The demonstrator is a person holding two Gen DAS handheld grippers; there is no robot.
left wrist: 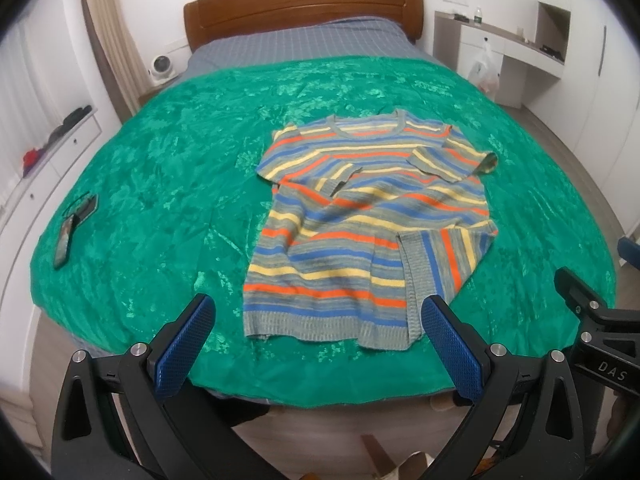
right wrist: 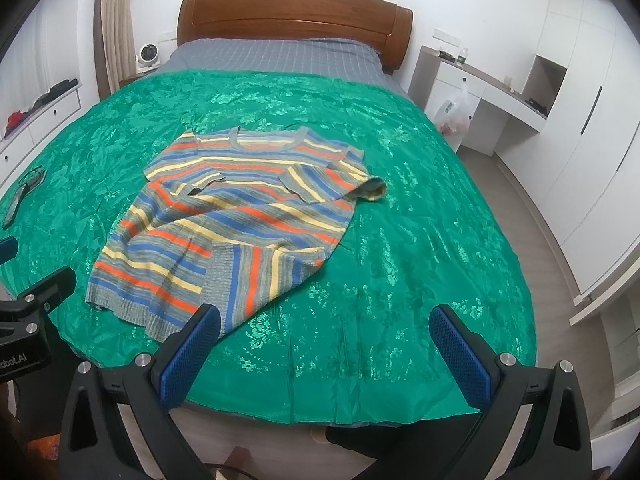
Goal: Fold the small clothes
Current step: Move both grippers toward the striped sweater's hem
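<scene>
On green bedspread (left wrist: 160, 168), sweater (left wrist: 360, 216), sleeves tucked.

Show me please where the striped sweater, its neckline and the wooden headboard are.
striped sweater (left wrist: 360, 240), left wrist view, on the middle of its body.
neckline (left wrist: 366, 130), left wrist view, on the grey collar band at the front.
wooden headboard (right wrist: 294, 14), right wrist view, on the middle of its brown panel.
</scene>
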